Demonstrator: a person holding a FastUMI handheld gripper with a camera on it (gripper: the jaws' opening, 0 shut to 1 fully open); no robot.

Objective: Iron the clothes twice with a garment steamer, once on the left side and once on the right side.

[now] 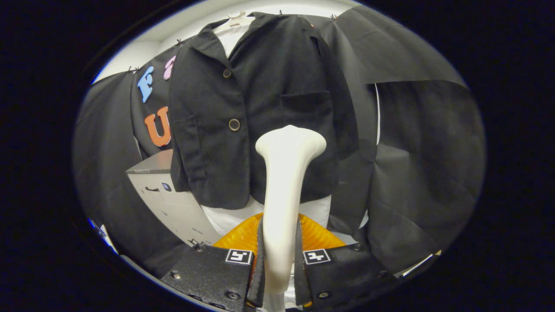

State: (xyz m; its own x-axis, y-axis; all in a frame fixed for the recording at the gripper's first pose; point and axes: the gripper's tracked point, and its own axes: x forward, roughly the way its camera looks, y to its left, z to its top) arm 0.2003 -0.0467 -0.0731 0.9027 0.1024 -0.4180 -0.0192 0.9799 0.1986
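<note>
The steamer (284, 190) hides the middle of the jacket's (260, 108) lower front and part of the white dummy (225, 216) under it. The gripper's (279, 255) fingers cover the steamer's handle sides, and its lower end is cut off. The grey box (167, 195) is partly behind the jacket.

steamer (284, 203) smooth matt white plastic; jacket (260, 108) matt black woven cloth; gripper (279, 260) fingers clamp it, rough black textured finish

i see even, soft light from about 12 o'clock; the white steamer (284, 190) shines bright without glare, the black jacket (260, 108) loses detail, edges bend strongly, focus stays sharp.
</note>
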